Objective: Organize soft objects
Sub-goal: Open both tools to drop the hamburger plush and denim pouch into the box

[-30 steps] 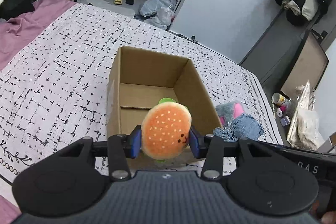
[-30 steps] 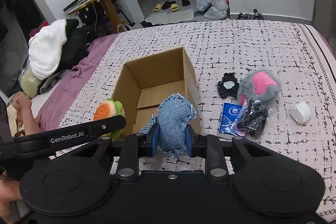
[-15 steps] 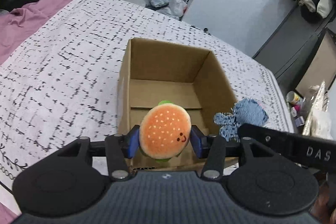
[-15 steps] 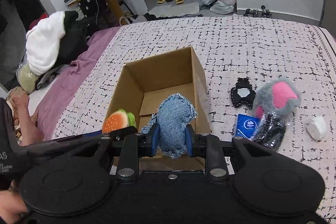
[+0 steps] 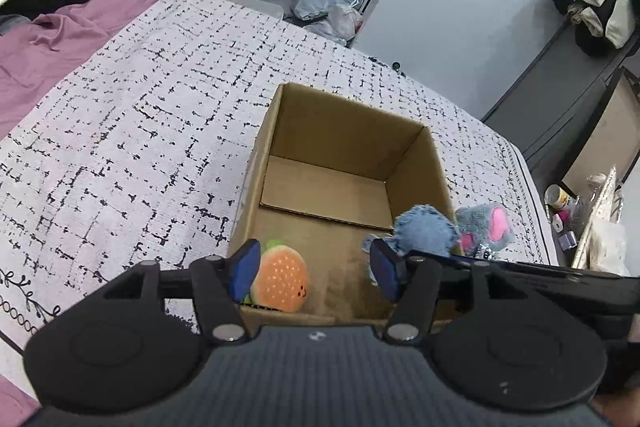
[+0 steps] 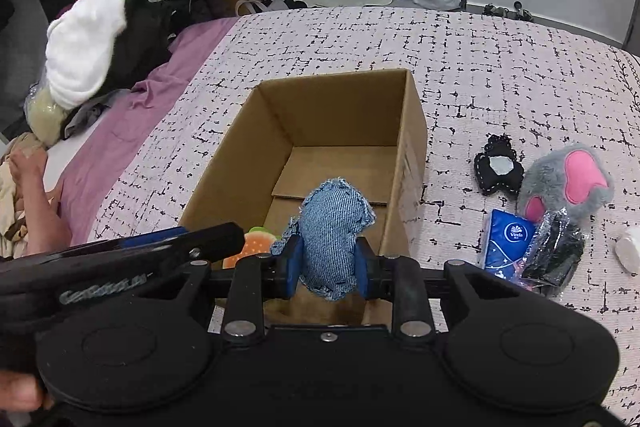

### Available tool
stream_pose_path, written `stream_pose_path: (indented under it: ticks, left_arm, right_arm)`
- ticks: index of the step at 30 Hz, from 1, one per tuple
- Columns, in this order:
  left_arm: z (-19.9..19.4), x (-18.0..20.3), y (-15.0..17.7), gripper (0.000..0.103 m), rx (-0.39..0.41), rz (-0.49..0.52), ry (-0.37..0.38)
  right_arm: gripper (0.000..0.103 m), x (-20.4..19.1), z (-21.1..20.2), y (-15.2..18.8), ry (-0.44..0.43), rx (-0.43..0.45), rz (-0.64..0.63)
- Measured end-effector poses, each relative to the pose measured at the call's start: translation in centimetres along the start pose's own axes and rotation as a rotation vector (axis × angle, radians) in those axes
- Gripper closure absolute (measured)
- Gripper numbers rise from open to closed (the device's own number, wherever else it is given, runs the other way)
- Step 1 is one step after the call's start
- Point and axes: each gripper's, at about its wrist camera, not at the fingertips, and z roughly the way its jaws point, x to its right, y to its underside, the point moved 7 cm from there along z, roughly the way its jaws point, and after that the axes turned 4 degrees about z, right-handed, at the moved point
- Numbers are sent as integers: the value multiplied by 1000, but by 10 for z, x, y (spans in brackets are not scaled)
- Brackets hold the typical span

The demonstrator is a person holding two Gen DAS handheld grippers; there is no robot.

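Note:
An open cardboard box [image 5: 416, 147] [image 6: 412, 131] stands on the patterned bedspread. My left gripper [image 5: 314, 269] is open over the box's near end. The burger plush [image 5: 280, 283] lies just below its left pad, inside the box at the near left corner; it also shows in the right wrist view [image 6: 250, 247]. My right gripper [image 6: 328, 267] is shut on a blue denim plush [image 6: 332, 235] and holds it over the box's near right part. The denim plush shows in the left wrist view [image 5: 424, 231].
To the right of the box lie a grey and pink plush [image 6: 568, 183], a black plush [image 6: 498, 169], a blue tissue pack [image 6: 508, 239] and a shiny black packet [image 6: 556, 255]. A purple sheet [image 6: 132, 131] and piled clothes [image 6: 84, 47] lie to the left.
My left gripper has opened and the burger plush has dropped from it into the box. Both grippers have moved forward over the box. The right one still holds the denim plush.

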Motion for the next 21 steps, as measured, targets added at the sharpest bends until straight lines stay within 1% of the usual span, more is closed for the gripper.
stream_pose_path:
  ticks: [3,5,8,10,11,13,14,15,16,18,21]
  left_arm:
    - [-16,1,-2,34,27,-3,-5]
    - [-27,2,-5,32,47,2,-10]
    - [-39,0,-6,26,60,0,-20]
    - [-46,0,-7,24,70,7,-39]
    - [-48,-1,-7,24,71,8,-51]
    - [-52,-1,-9,22,73,-4,-65]
    - [-54,-1,-10,19,75,-12,-72]
    - [-56,-1,-10,15,78,-17,-90]
    - [-58,0,-11,13,82,-18,-110]
    - [-61,3,-10,12,81,-21,-129]
    - [-64,9,-8,11,76,-30,-125]
  right_arm:
    - [75,-3,2,-1,-1,-1,2]
    - [72,-4,4,-2,-5,-7,5]
    - [68,-7,8,-1,-10,-18,16]
    - [60,-9,8,1,-21,-22,29]
    - [59,-9,6,1,-28,-20,36]
    - [52,-10,-2,1,-42,-6,54]
    - [52,-9,-7,1,-56,0,70]
    - [51,-8,-12,1,-73,6,85]
    - [49,-8,-18,1,-89,14,94]
    - [45,-5,-30,4,-96,37,92]
    - [41,6,-46,13,-86,58,97]
